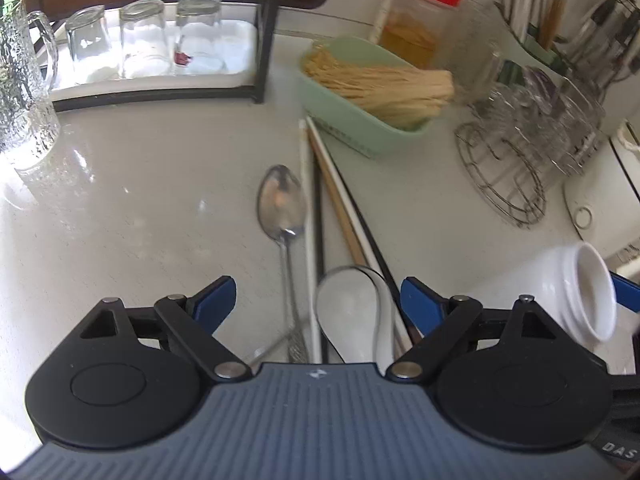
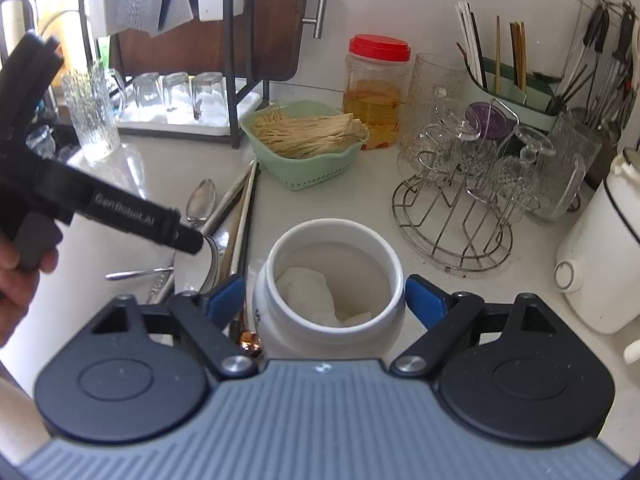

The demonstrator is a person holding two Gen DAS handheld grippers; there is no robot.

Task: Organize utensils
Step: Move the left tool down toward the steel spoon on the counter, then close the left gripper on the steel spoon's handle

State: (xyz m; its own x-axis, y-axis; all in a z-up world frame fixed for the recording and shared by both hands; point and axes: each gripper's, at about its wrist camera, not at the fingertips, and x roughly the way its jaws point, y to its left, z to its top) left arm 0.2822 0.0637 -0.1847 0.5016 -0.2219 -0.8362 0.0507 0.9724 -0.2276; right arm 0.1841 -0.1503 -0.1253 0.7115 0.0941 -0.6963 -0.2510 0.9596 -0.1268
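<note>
On the black arm of the left tongs (image 2: 196,242), seen from the right wrist view, the words "GenRobot.AI" are printed in pale letters; at the lower right edge of the left wrist view the letters "DAS" can be read on dark housing, the rest being cut off. A blue mark is seen on the side of the white jar (image 2: 328,292), too hidden to be read.

The left tongs (image 1: 316,300) are held wide open above the utensil pile on the pale counter (image 1: 140,200). Nothing is gripped: a white ceramic spoon (image 1: 352,312) and the handle of a metal spoon (image 1: 282,208) lie below the gap, with the blue fingertips (image 1: 216,298) clear of them. Several chopsticks (image 1: 320,184), white, dark and wooden, lie beside the spoons, running toward a green basket (image 1: 352,128).

The right tongs (image 2: 326,296) are also spread wide, with the open-mouthed white jar standing between the blue fingertips (image 2: 424,300). Whether they touch the jar cannot be told. Crumpled white paper is seen inside the jar. A hand (image 2: 16,276) is seen at the left edge, on the handle of the left tongs.
</note>
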